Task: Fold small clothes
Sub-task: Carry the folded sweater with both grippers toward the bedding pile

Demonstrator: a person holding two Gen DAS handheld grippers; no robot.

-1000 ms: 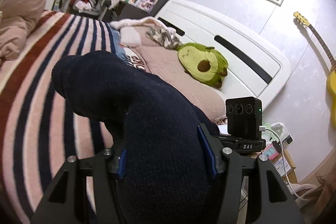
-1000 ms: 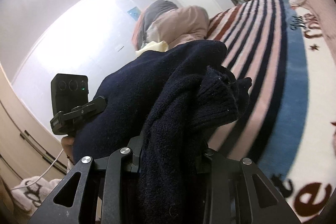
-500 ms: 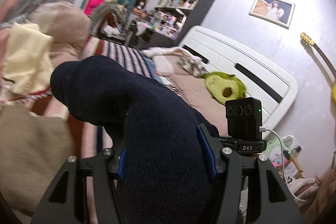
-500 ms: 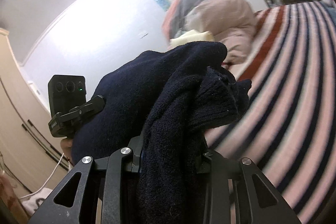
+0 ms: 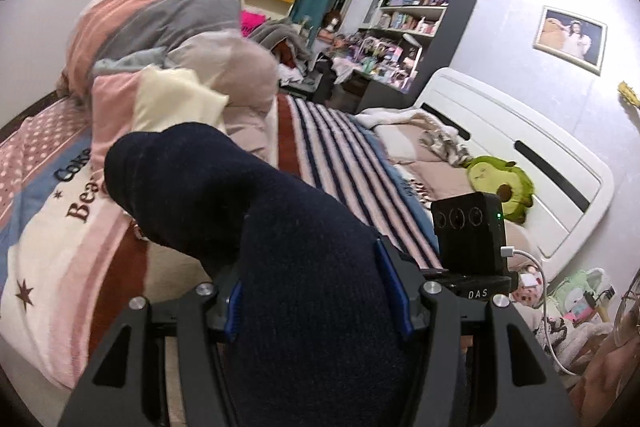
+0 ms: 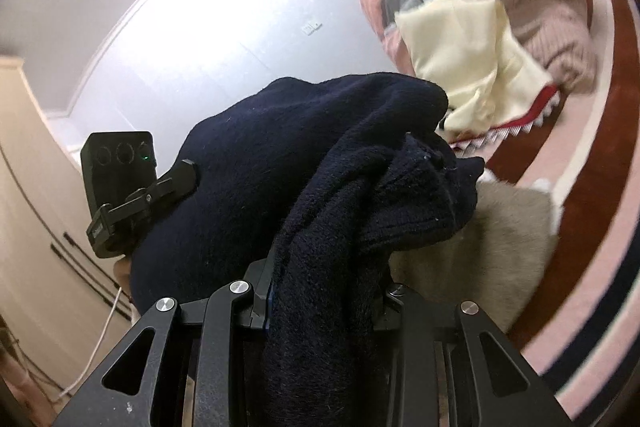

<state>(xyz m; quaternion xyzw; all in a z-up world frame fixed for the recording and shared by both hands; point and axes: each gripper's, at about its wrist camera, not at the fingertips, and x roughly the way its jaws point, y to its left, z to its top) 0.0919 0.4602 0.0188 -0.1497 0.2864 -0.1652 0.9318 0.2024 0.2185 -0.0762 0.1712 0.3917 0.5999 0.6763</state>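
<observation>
A dark navy knitted garment (image 5: 256, 227) is bunched into a thick roll and held up above the bed between both grippers. My left gripper (image 5: 316, 291) is shut on one end of it, the blue pads pressed into the cloth. My right gripper (image 6: 324, 291) is shut on the other end, where the navy garment (image 6: 352, 179) folds over in front of the lens. The fingertips of both grippers are hidden by the cloth. The other gripper's black camera block shows in each view.
The striped bedspread (image 5: 332, 147) lies below. A pile of pink, grey and cream clothes (image 5: 172, 67) sits at the bed's end. A beige folded piece (image 6: 492, 239) lies under the right gripper. A green avocado plush (image 5: 500, 183), white headboard and shelves stand to the right.
Both grippers have swung left with the navy garment, from over the striped middle of the bed towards the clothes pile and beige piece. Their grip has not changed.
</observation>
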